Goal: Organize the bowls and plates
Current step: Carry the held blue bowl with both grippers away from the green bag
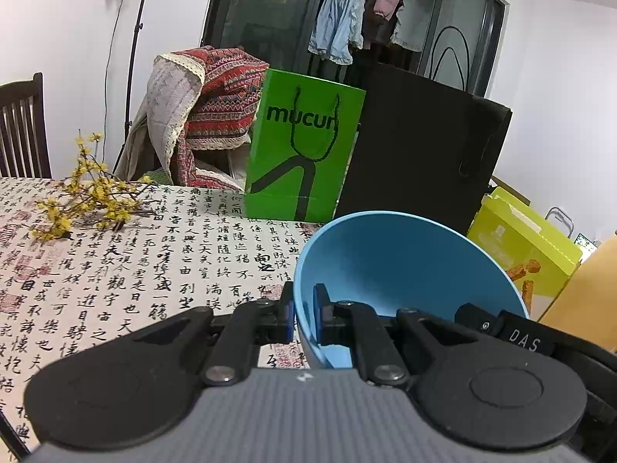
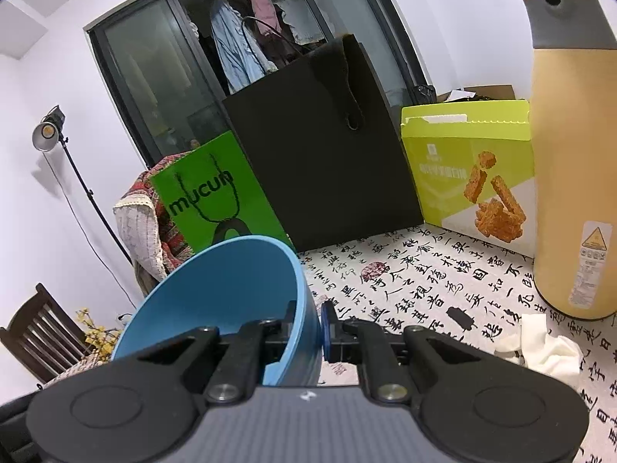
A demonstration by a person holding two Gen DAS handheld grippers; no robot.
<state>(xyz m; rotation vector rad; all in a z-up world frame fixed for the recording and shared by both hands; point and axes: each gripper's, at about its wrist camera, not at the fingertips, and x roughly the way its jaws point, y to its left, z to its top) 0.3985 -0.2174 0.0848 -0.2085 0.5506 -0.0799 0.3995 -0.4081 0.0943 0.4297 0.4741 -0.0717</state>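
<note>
A blue bowl (image 1: 401,266) hangs above the calligraphy-print tablecloth (image 1: 162,266), gripped from both sides. My left gripper (image 1: 304,314) is shut on the bowl's left rim, one blue pad outside the wall and one inside. In the right wrist view the same blue bowl (image 2: 227,289) fills the lower left, and my right gripper (image 2: 308,322) is shut on its right rim, again with a pad on each side of the wall. The right gripper's black body (image 1: 516,333) shows past the bowl in the left wrist view. The bowl looks empty.
A green paper bag (image 1: 304,146), a tall black bag (image 1: 420,146) and a yellow-green snack box (image 2: 470,166) line the table's far side. A tan thermos (image 2: 570,154) and crumpled tissue (image 2: 543,343) sit at right. Yellow flower sprigs (image 1: 85,193) lie at left, by a dark chair (image 1: 21,131).
</note>
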